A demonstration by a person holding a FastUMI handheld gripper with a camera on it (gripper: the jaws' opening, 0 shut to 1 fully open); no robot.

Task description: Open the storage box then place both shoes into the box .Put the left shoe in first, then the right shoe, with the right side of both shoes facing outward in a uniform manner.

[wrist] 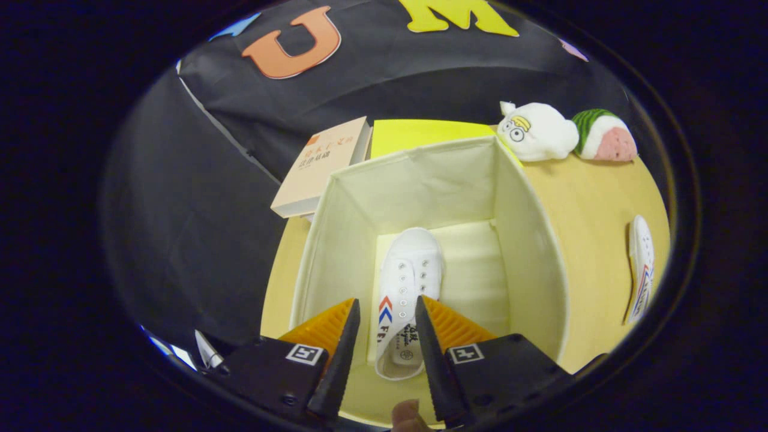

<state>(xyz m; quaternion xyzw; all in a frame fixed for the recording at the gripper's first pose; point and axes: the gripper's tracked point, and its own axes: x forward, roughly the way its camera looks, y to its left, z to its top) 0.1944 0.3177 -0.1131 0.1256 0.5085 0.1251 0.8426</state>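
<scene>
- The gripper [387, 309] hangs over the open storage box [543, 264], fingers spread and holding nothing.
- 1 white sneaker [408, 288] lies on the box floor, below and between the fingers, toe pointing away.
- The second sneaker [641, 267] lies on the table [591, 198], right of the box.

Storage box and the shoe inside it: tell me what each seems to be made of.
Storage box: cream fabric over stiff panels, probably; matte, with soft creases and folded corner seams.
Shoe in the box: white canvas, likely, with metal-looking eyelets and a smooth, rubbery sole edge. The gripper is open, its fingers either side of the shoe's heel.
</scene>
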